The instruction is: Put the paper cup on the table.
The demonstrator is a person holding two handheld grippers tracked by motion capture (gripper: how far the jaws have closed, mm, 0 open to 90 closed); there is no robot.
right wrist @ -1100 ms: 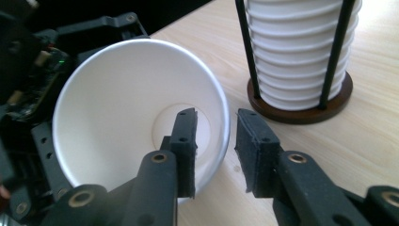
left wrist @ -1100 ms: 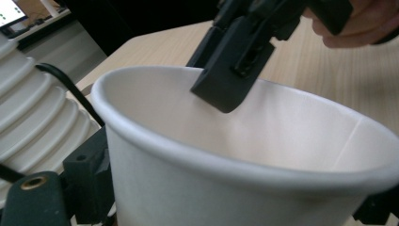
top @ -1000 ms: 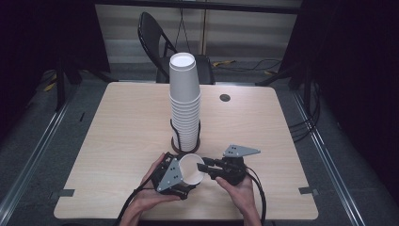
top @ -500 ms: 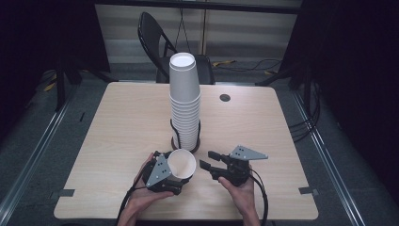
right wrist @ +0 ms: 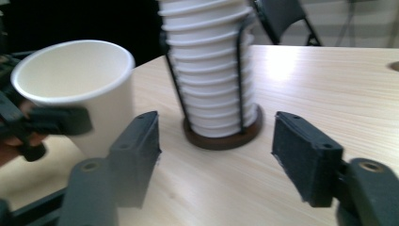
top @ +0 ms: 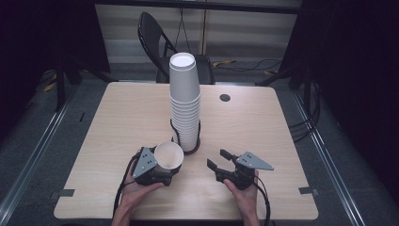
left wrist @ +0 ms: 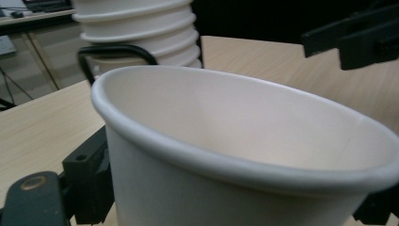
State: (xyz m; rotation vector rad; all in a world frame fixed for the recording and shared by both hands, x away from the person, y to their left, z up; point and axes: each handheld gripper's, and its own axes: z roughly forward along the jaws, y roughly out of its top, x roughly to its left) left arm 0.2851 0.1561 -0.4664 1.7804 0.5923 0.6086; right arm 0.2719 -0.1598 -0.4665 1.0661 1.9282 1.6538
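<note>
Now we hold one white paper cup (top: pixel 168 157) in our left gripper (top: pixel 160 174), low and a bit left of the middle of the high view. Its jaws are closed on the cup's sides. The cup leans, and its open mouth points up and toward the tall stack of cups (top: pixel 184 106), just behind it in a black wire holder (top: pixel 188 141). In the left gripper view the cup's rim (left wrist: pixel 244 165) runs across most of the frame.

Our right gripper (top: pixel 220 165) sits low and right of the middle in the high view. Its jaws are wide apart and hold nothing. In the right gripper view the cup (right wrist: pixel 75 89) is at the upper left, off to the side of the gap between the two black pads (right wrist: pixel 306 155). The stack (right wrist: pixel 211 70) is straight ahead of that gap.

So the cup lies to the left of our open right gripper, near but apart. The left hand (top: pixel 136 193) has it; the right is free. We think any pass or grab by the right would need a turn to the left first.
</note>
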